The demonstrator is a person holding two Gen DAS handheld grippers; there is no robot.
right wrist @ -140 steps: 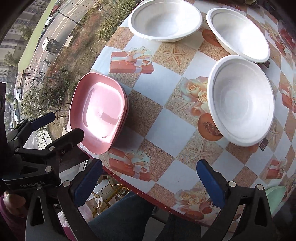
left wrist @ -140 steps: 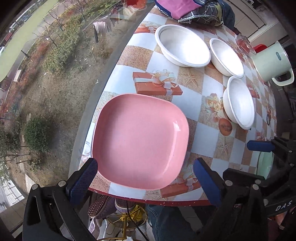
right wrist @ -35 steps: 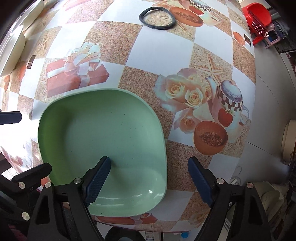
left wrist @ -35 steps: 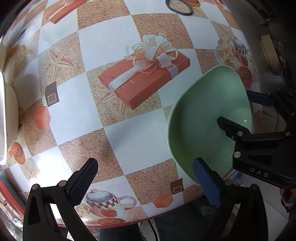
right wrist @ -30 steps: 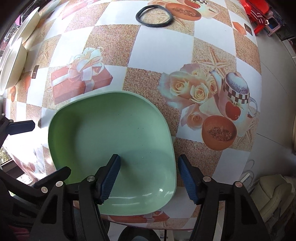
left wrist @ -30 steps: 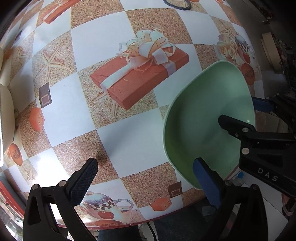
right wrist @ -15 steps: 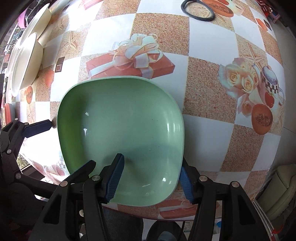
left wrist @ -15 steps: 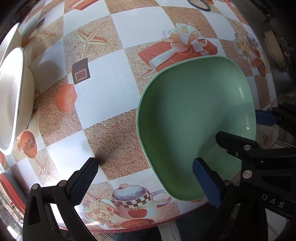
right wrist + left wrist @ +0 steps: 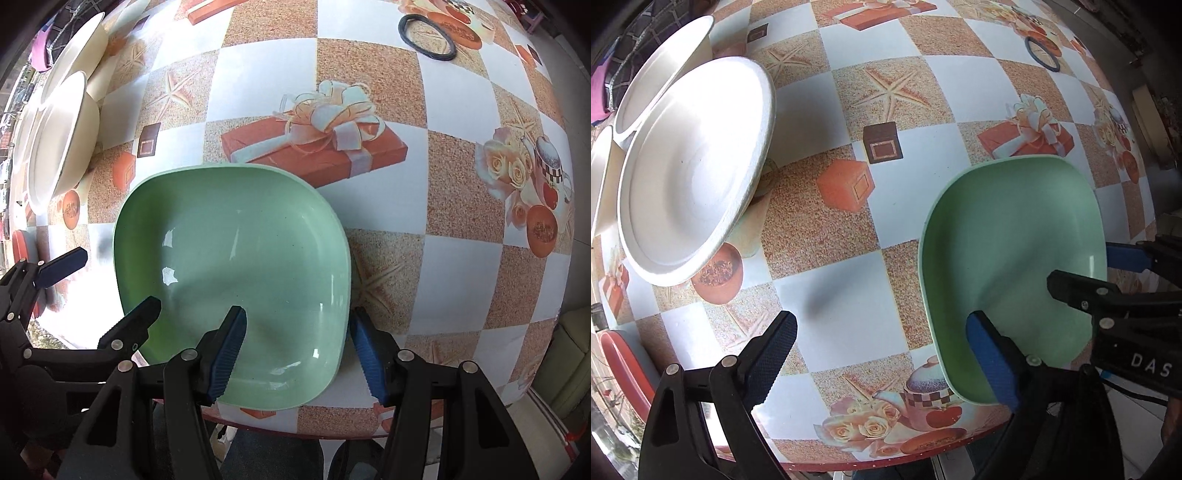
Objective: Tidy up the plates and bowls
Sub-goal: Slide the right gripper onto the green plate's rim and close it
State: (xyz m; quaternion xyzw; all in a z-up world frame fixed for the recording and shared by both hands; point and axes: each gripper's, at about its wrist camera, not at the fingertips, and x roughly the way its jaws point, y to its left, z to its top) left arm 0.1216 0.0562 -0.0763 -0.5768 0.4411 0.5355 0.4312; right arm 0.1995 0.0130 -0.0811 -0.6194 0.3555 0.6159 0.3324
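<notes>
The right gripper (image 9: 295,345) is clamped on the near rim of the green plate (image 9: 236,251), 1 finger inside and 1 outside, at the table's (image 9: 461,206) near edge. The left gripper (image 9: 882,354) hangs spread apart beside it, holding nothing. White bowls (image 9: 690,173) crowd the left edge; 2 are clear, others cut off by the frame. A black ring (image 9: 426,37) lies far back.

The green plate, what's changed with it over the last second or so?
The right gripper closed its fingers onto the near rim of the green plate and carried it left across the table, towards the white bowls. The left gripper stayed open and empty; the bowls haven't moved.
</notes>
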